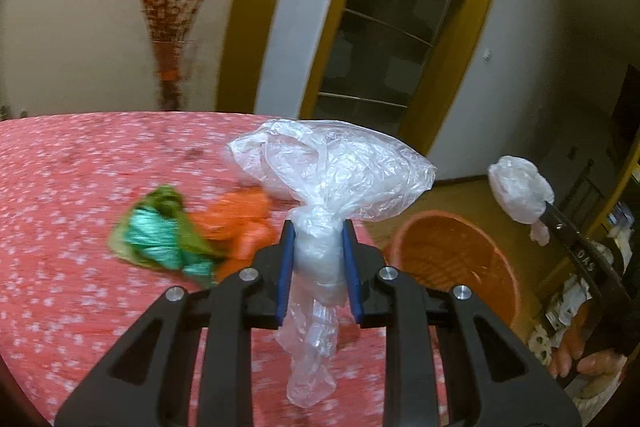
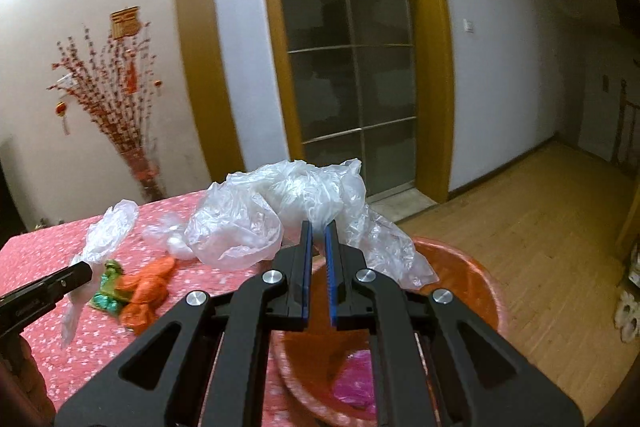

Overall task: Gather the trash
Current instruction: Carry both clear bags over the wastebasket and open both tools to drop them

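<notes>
My left gripper [image 1: 318,229] is shut on a clear plastic bag [image 1: 332,171], held above the red flowered table [image 1: 60,227]; it also shows in the right wrist view [image 2: 106,227]. My right gripper [image 2: 318,227] is shut on another crumpled clear plastic bag [image 2: 280,211], held over the orange basket [image 2: 472,279]; that bag also shows in the left wrist view [image 1: 520,189]. A green bag [image 1: 160,231] and an orange bag [image 1: 240,219] lie on the table. A pink bag [image 2: 354,379] lies inside the basket.
The orange basket [image 1: 452,259] stands on the wooden floor [image 2: 540,227] off the table's right edge. A small clear scrap [image 2: 170,233] lies on the table. A vase of red branches [image 2: 132,131] stands behind the table. A glass door [image 2: 352,67] is beyond.
</notes>
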Demonstrator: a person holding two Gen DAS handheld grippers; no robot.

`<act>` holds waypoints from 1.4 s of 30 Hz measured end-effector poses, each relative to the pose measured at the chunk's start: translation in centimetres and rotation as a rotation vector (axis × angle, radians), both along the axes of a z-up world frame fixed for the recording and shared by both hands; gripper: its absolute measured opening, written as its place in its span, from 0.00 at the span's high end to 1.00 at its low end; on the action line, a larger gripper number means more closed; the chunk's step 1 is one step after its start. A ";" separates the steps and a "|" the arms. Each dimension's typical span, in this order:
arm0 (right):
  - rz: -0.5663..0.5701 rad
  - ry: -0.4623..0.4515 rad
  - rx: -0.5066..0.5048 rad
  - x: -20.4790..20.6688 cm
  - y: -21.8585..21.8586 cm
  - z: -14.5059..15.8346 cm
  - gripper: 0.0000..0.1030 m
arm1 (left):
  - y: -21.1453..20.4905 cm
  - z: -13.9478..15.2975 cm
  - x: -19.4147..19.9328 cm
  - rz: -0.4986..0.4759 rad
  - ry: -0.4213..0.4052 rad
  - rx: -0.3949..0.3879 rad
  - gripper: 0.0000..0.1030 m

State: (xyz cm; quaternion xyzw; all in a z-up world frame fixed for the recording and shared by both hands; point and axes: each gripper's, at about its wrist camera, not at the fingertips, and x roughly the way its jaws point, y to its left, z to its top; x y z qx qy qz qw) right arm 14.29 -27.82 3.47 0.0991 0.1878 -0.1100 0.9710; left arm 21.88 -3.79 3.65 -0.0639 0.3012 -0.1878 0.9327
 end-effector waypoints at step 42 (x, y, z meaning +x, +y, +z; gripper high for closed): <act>-0.146 0.101 0.090 -0.7 -7.7 -5.7 0.40 | -12.4 -7.7 3.5 -0.169 0.155 0.090 0.41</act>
